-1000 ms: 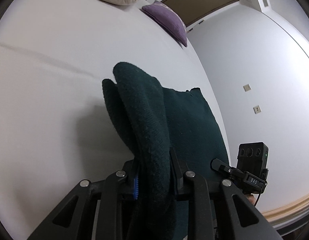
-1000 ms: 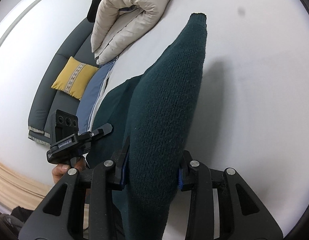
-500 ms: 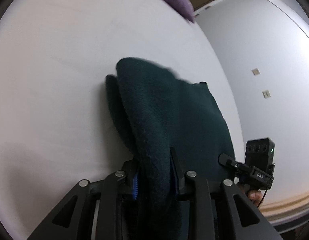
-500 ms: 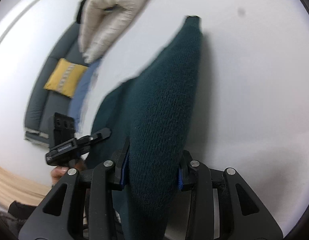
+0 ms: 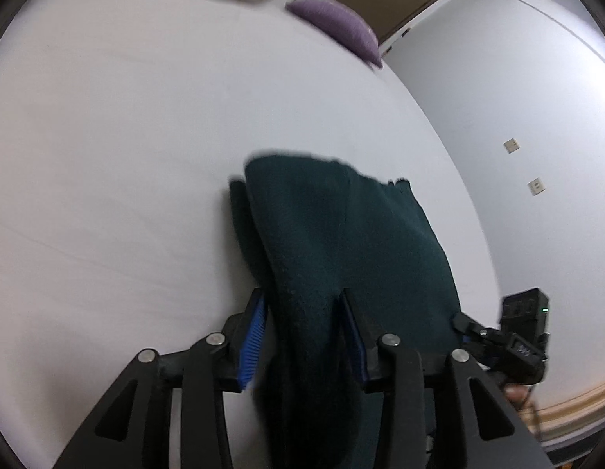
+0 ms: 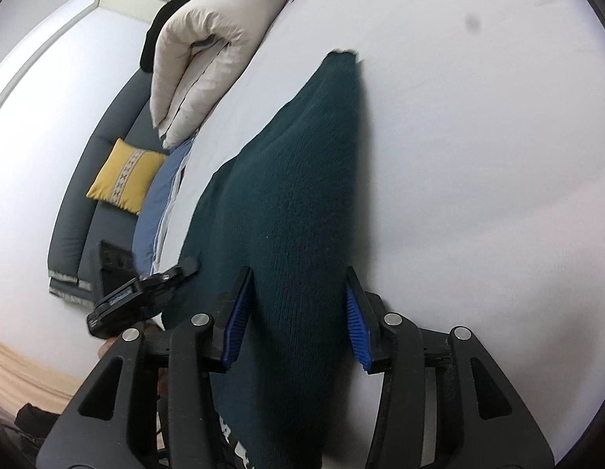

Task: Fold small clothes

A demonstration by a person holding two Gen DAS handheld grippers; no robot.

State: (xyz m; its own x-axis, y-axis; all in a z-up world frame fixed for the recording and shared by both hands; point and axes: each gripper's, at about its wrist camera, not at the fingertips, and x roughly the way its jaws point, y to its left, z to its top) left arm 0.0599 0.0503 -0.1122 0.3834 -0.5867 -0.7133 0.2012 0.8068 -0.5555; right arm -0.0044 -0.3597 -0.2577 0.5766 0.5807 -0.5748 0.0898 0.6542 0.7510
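Note:
A dark green knit garment [image 5: 341,234] lies folded on the white bed [image 5: 126,156]. My left gripper [image 5: 304,308] is open, its blue-padded jaws standing apart on either side of the garment's near left edge. My right gripper [image 6: 296,297] is open too, its jaws spread around the garment's [image 6: 294,179] near right edge. The cloth runs between both pairs of jaws but neither squeezes it. The right gripper also shows at the lower right of the left wrist view [image 5: 513,336]; the left gripper shows at the lower left of the right wrist view [image 6: 146,293].
A folded cream duvet [image 6: 208,51] and a purple pillow [image 5: 337,27] lie at the far end of the bed. A grey sofa [image 6: 83,203] with a yellow cushion [image 6: 124,179] stands beside the bed. A wall with sockets [image 5: 535,185] is on the other side.
Both grippers have opened and let go of the green garment. The folded-over edge, held up before, now rests lower on the bed.

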